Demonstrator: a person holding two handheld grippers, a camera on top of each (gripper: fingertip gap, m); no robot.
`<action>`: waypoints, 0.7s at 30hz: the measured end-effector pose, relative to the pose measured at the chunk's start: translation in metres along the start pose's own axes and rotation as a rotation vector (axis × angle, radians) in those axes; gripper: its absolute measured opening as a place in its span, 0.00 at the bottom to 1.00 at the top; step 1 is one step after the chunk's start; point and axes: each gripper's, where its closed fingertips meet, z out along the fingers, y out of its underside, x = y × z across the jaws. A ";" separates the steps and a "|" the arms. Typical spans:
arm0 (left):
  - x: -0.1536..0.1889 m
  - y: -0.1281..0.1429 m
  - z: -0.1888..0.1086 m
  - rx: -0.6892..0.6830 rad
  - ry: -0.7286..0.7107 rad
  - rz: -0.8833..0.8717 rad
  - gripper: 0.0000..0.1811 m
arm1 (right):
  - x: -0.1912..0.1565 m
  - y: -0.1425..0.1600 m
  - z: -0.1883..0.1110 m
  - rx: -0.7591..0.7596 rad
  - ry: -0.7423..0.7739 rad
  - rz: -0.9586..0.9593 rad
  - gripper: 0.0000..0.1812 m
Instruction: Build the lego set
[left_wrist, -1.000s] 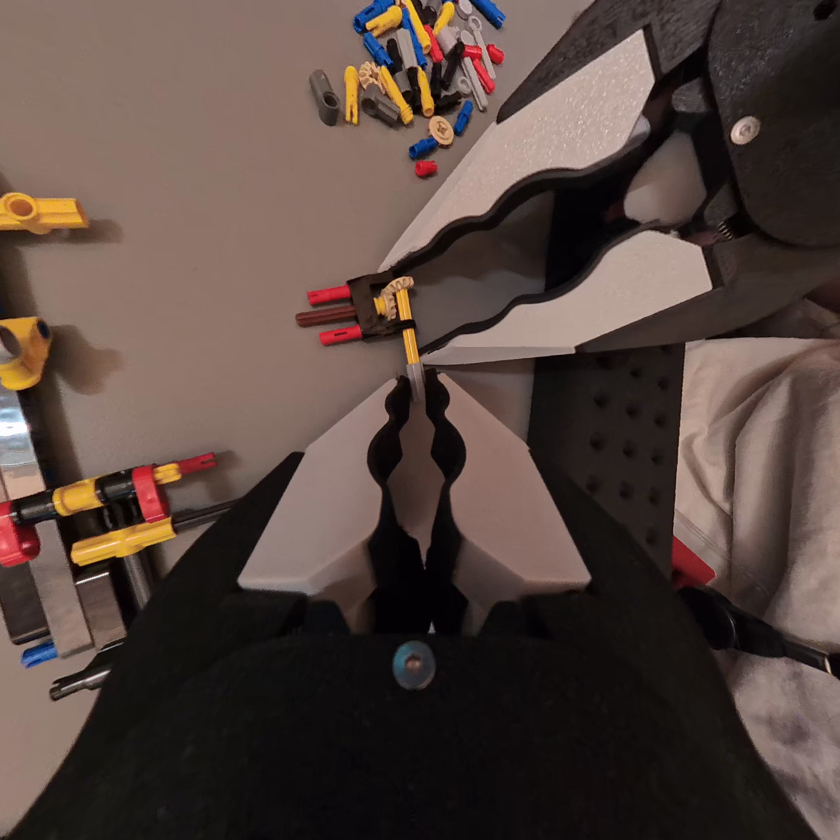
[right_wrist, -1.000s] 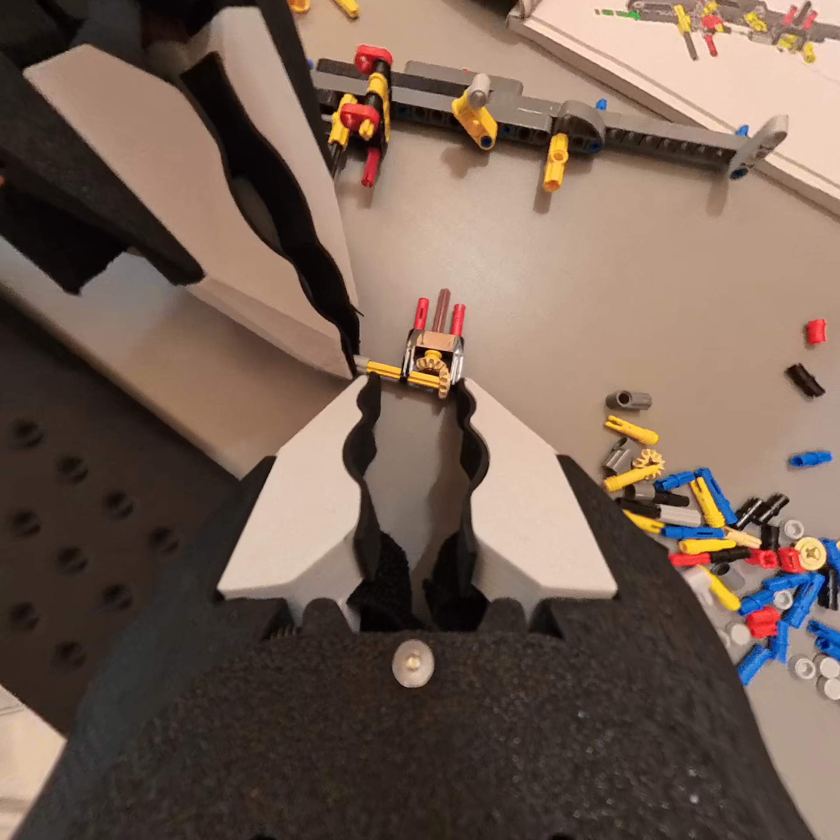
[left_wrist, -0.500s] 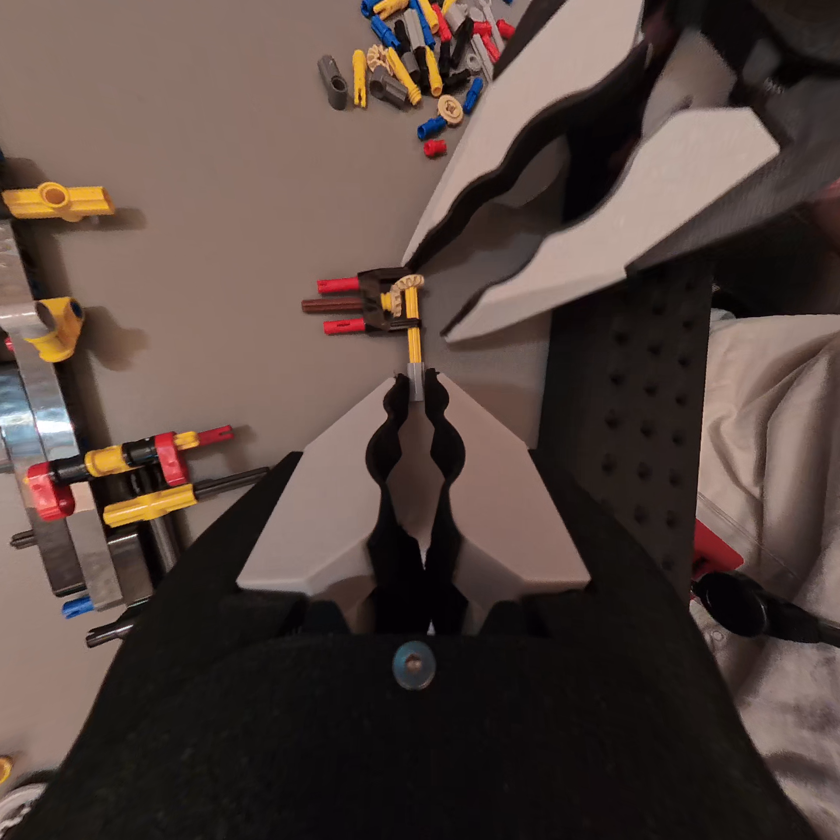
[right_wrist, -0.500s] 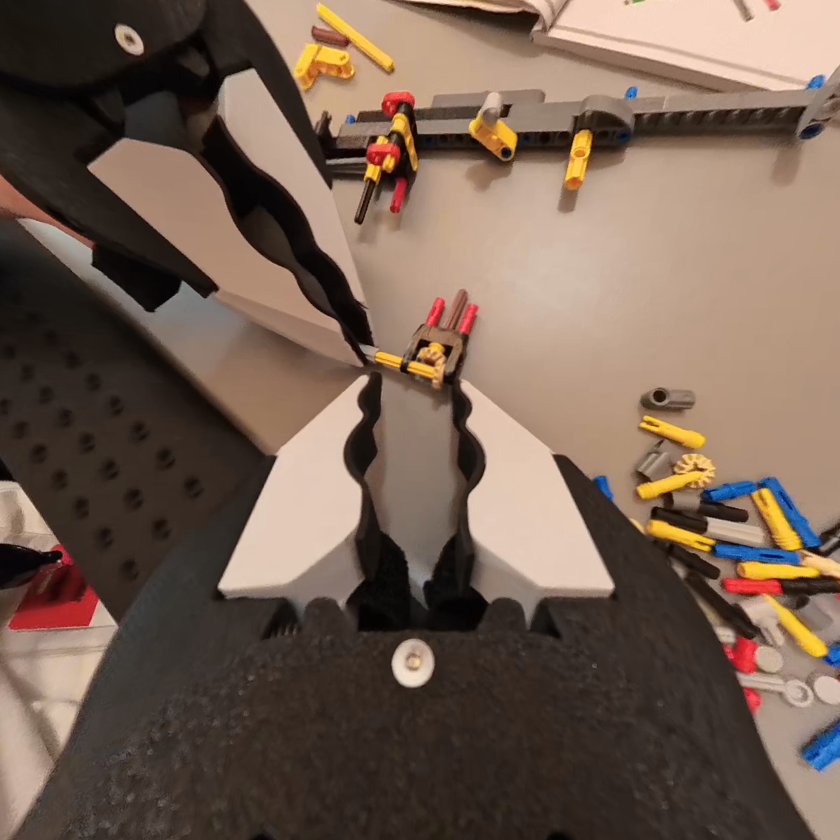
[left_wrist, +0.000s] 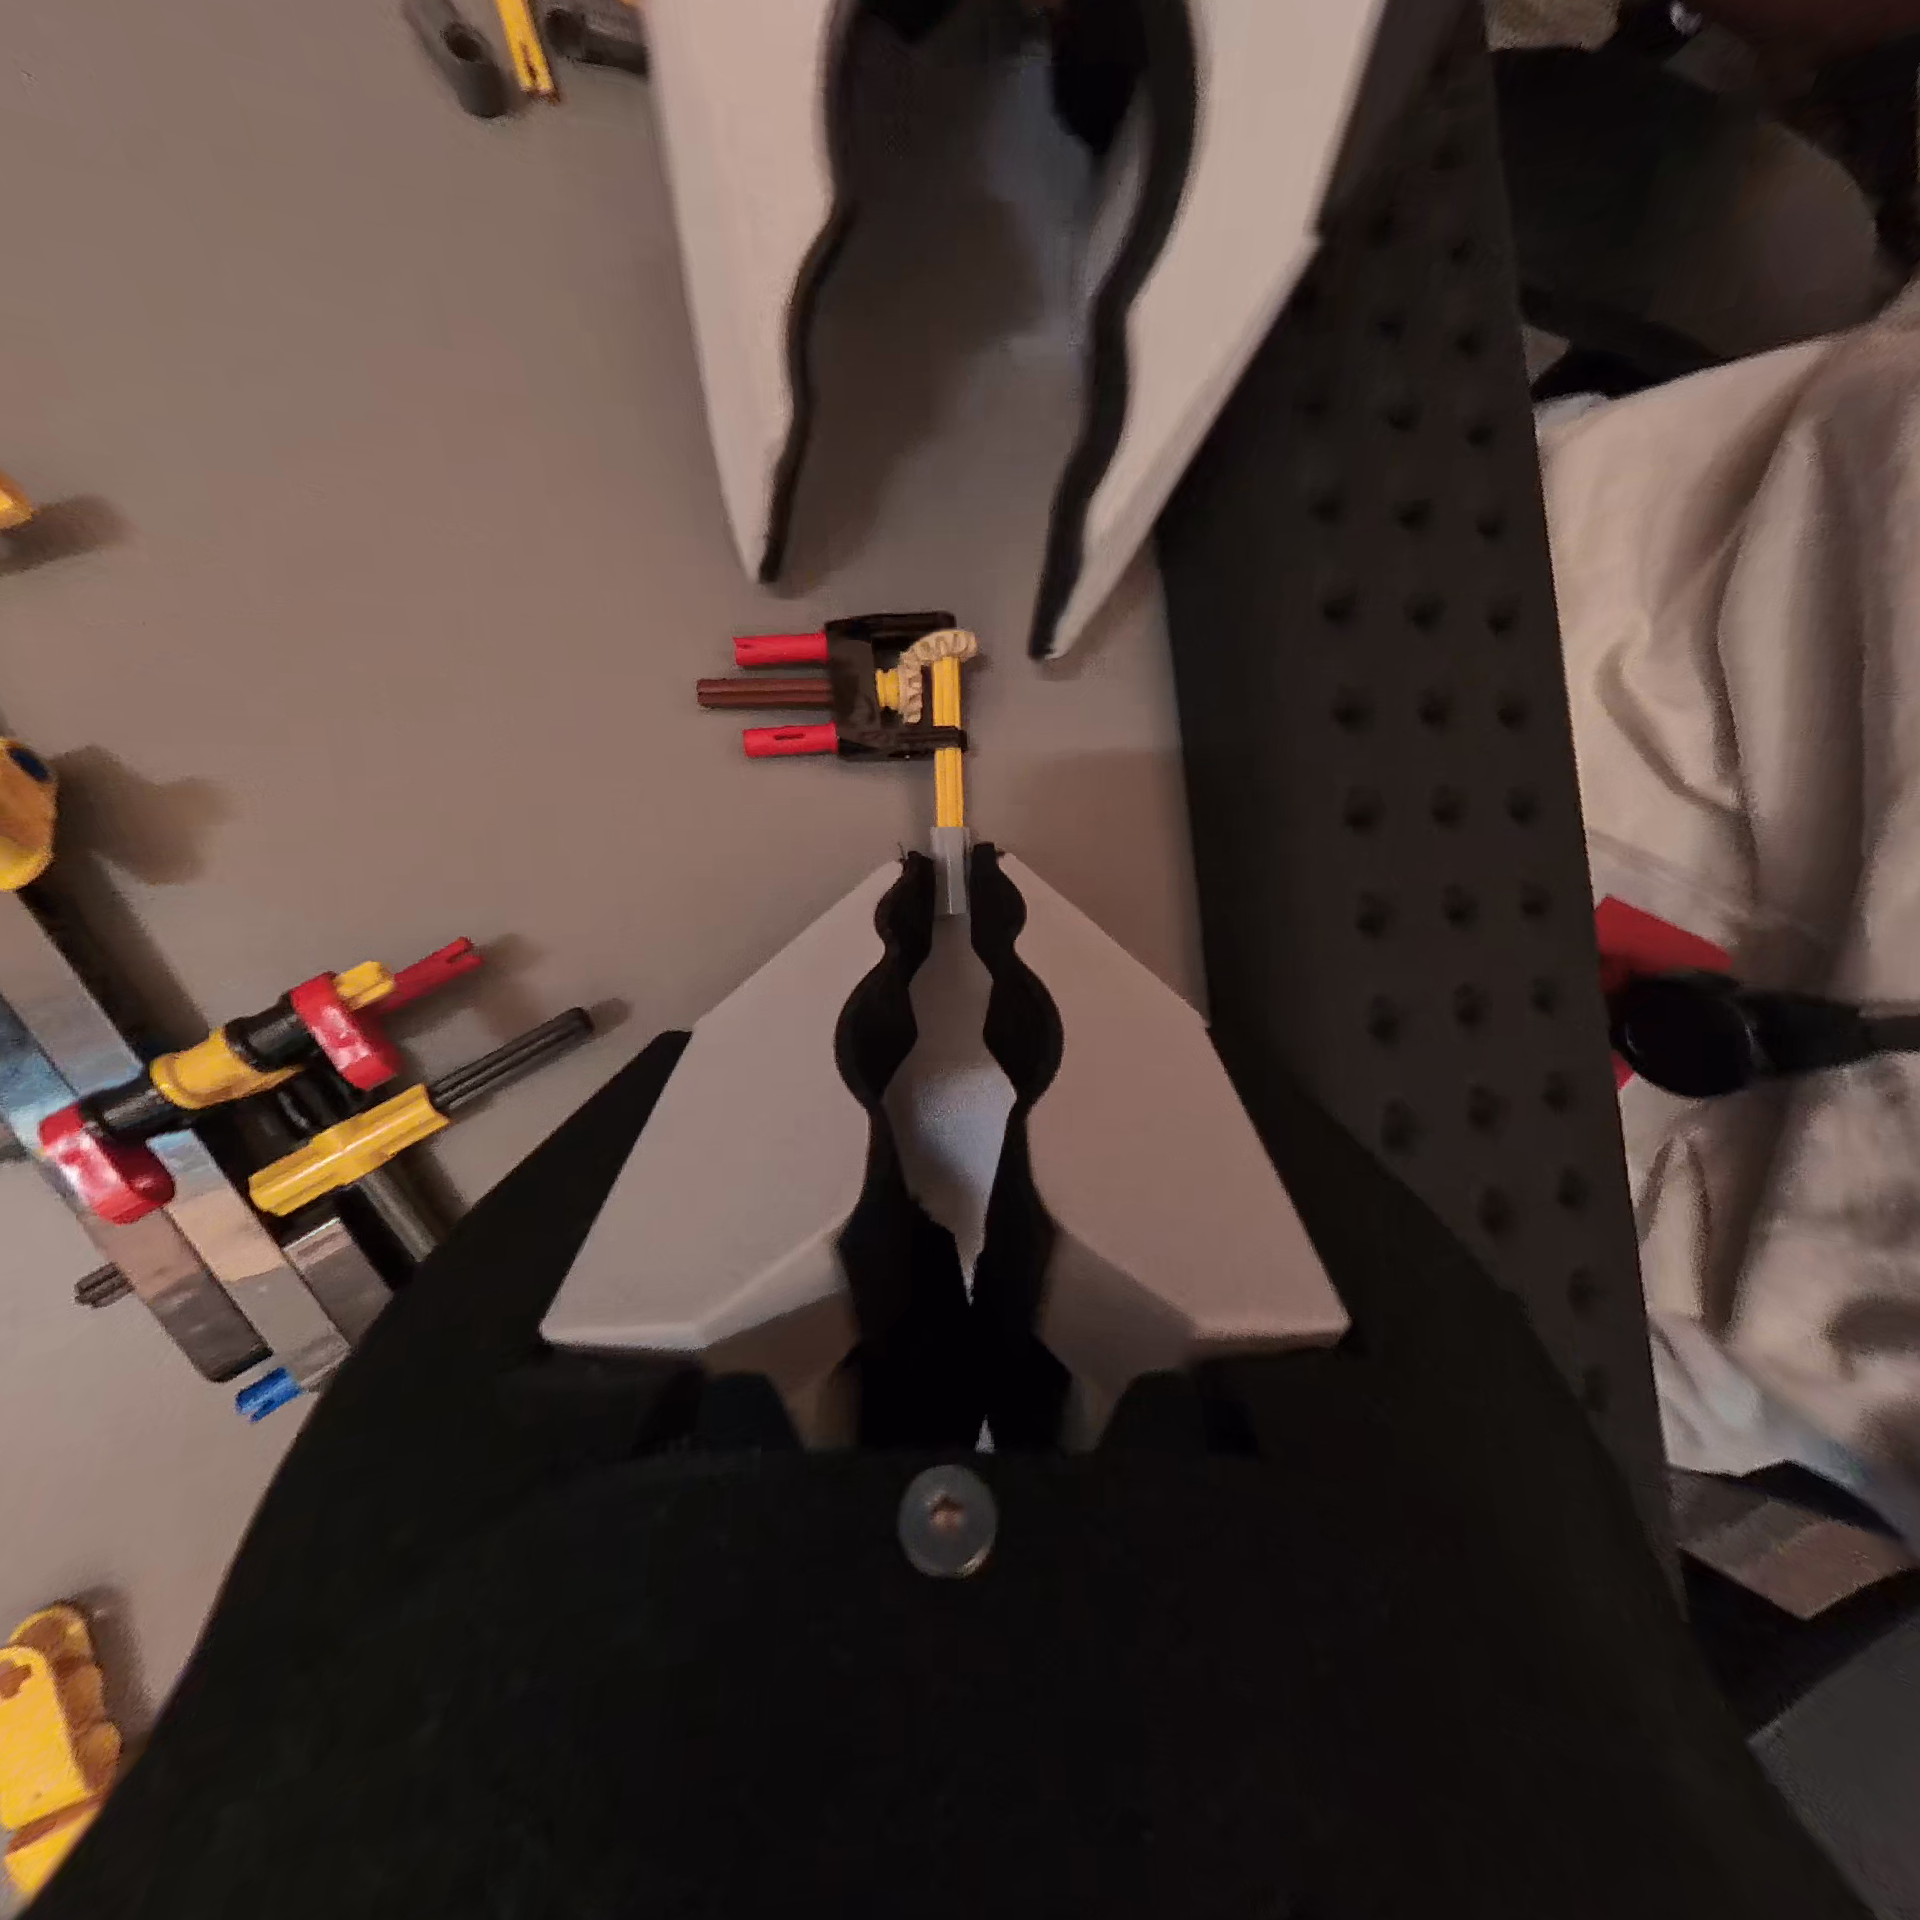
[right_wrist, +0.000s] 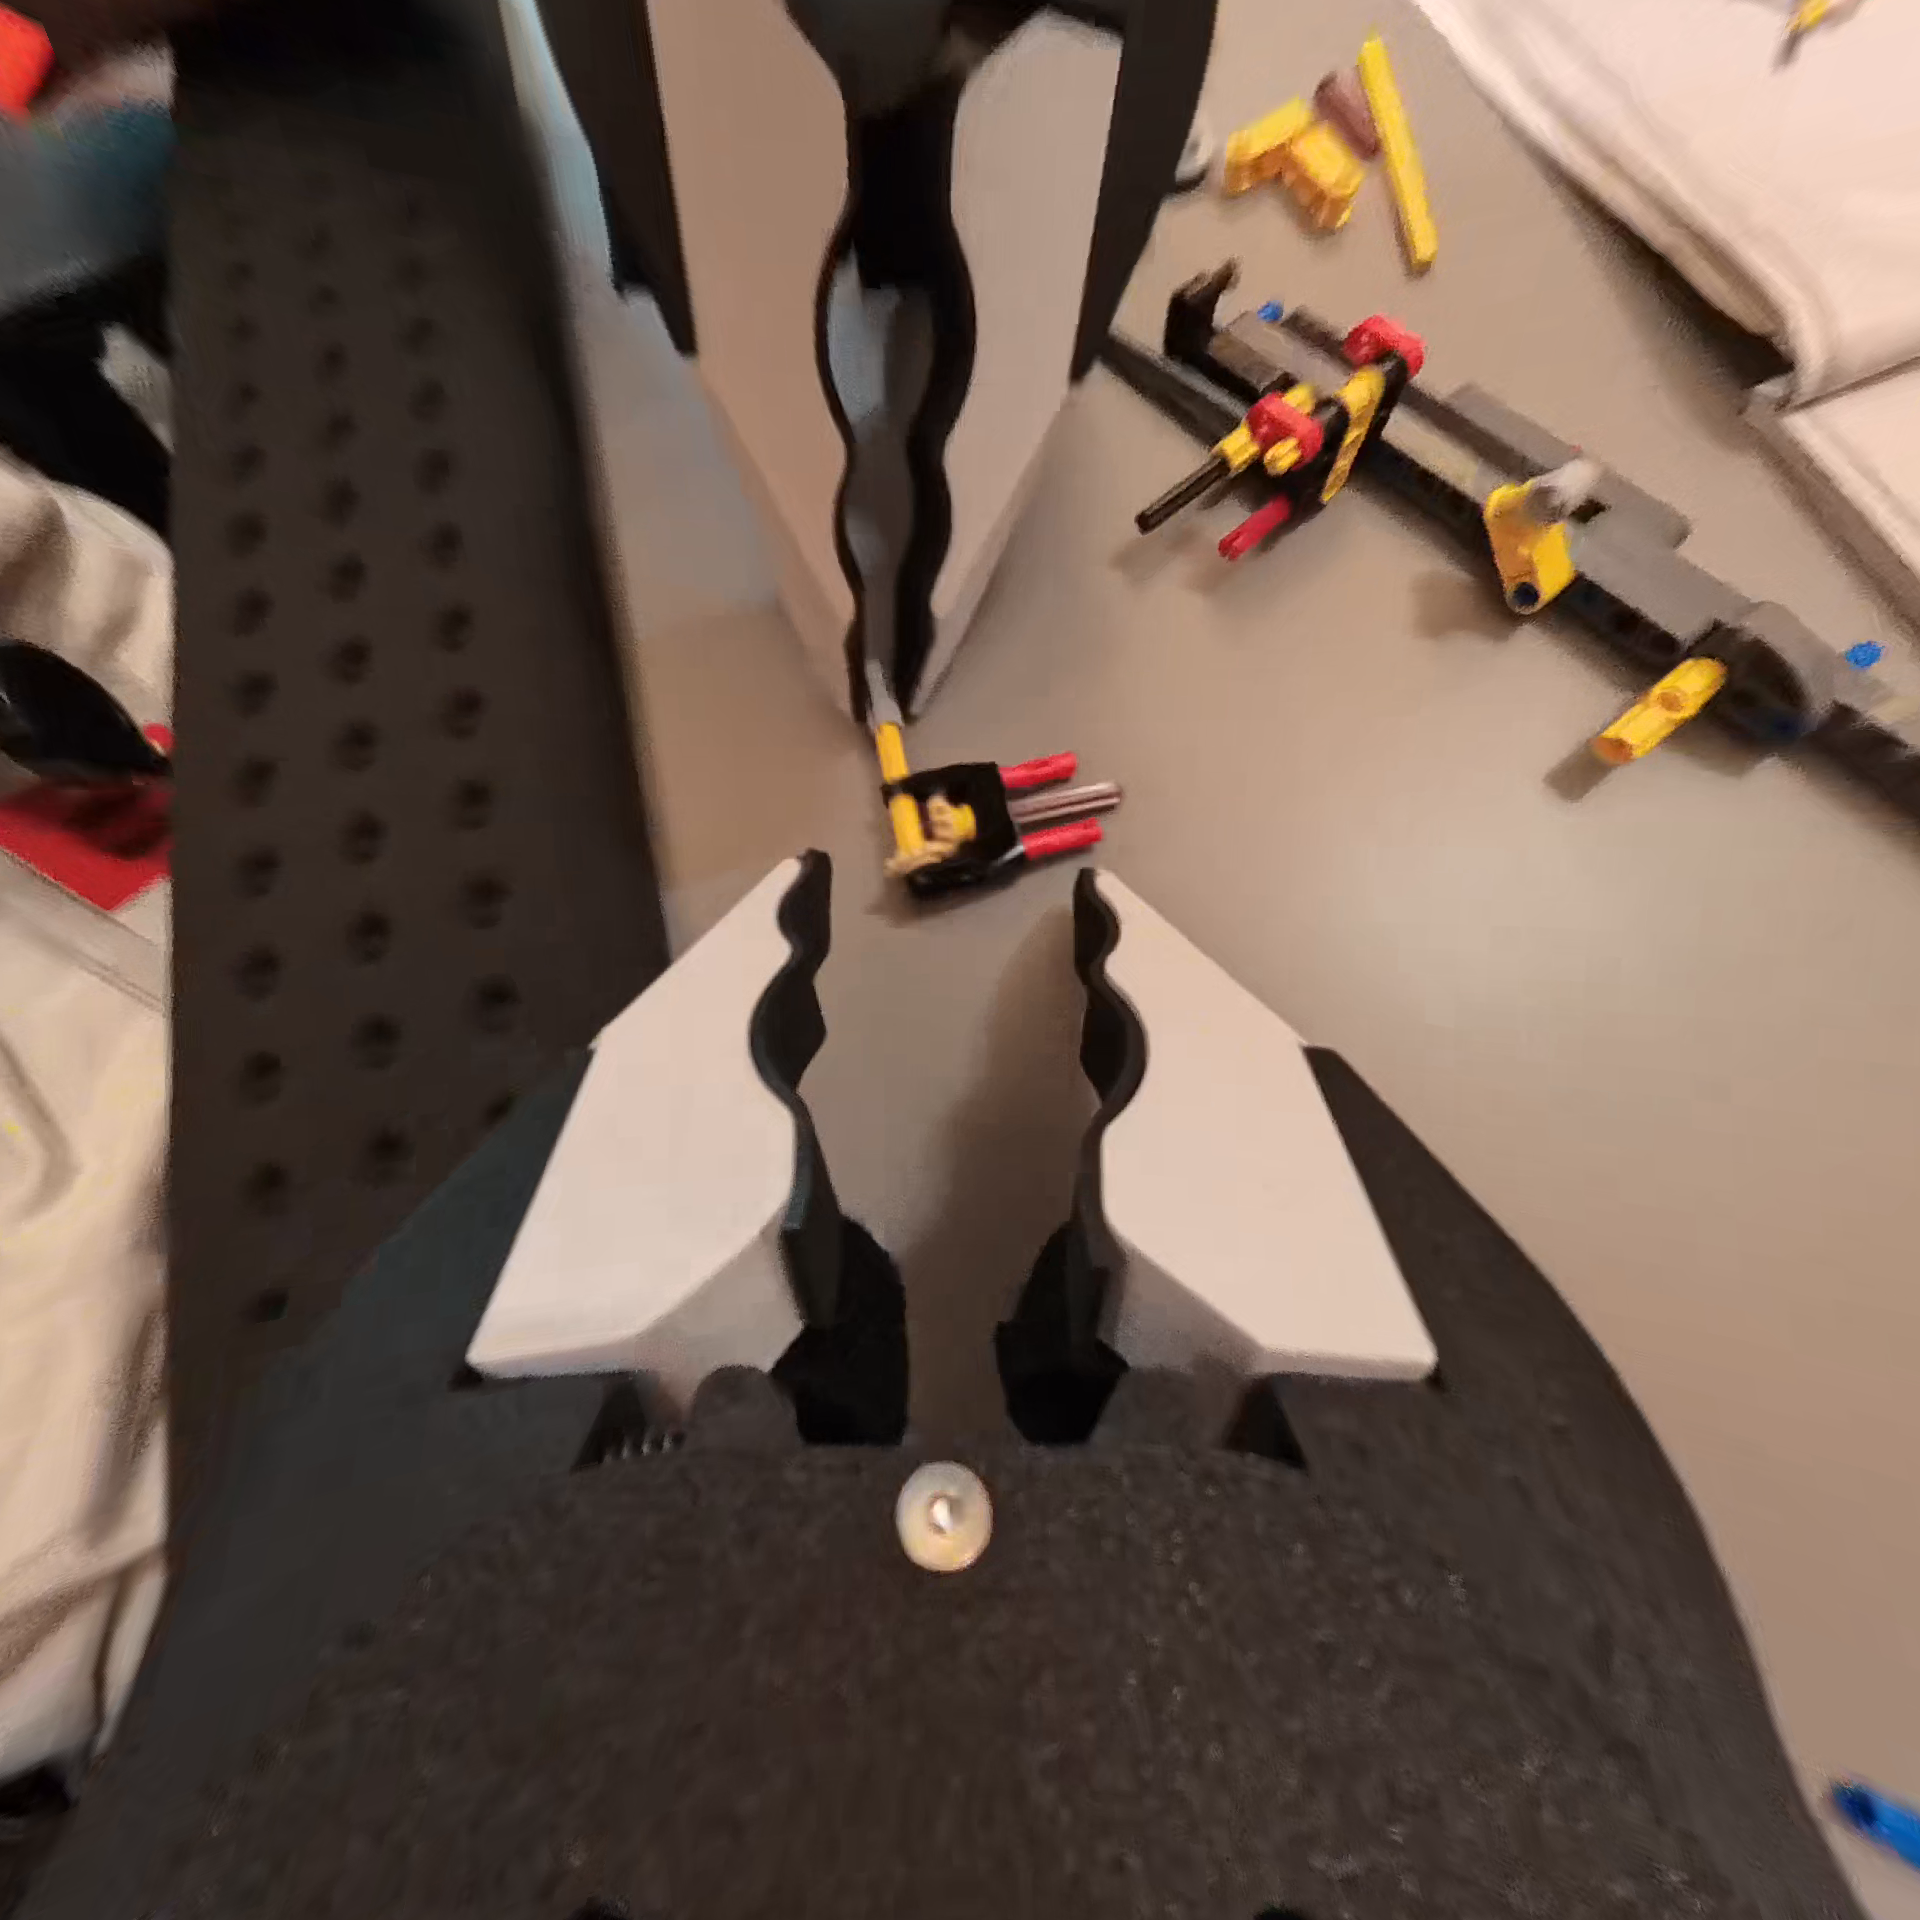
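So right now the left claw (left_wrist: 948, 857) is pinched down narrow on the grey end piece (left_wrist: 949, 878) of a yellow axle (left_wrist: 948, 774), and that axle runs straight out ahead of its tips. At the far end sits the little gear assembly (left_wrist: 883, 686): black frame, tan gear, with two red pins and a brown axle poking out to the left claw's left side. It looks like it's held just above the table (left_wrist: 416, 468), though I can't tell if it's touching.

The right claw (right_wrist: 951, 883) is spread wide and holding nothing. From where it sits, the assembly is just ahead of its tips, roughly between them, a touch toward its left finger, not in contact. The yellow axle's long axis points away from the right claw, almost in line with it, so the two claws face each other nose to nose with the assembly in the middle.

My guess is the right one moves in to grab the black frame, and closing across it looks fine since the pins stick out sideways to its right. The long grey beam build (right_wrist: 1558, 540) lies off to the right claw's far right.
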 end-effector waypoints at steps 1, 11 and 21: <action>0.001 0.001 0.000 -0.002 0.003 0.022 0.03 | 0.002 0.005 0.004 -0.034 -0.013 -0.013 0.25; 0.003 0.003 -0.001 0.010 0.038 0.037 0.03 | -0.003 0.005 0.004 0.003 -0.020 -0.107 0.13; 0.005 0.005 -0.001 0.009 0.053 0.082 0.03 | -0.005 -0.002 0.002 -0.025 -0.096 -0.147 0.15</action>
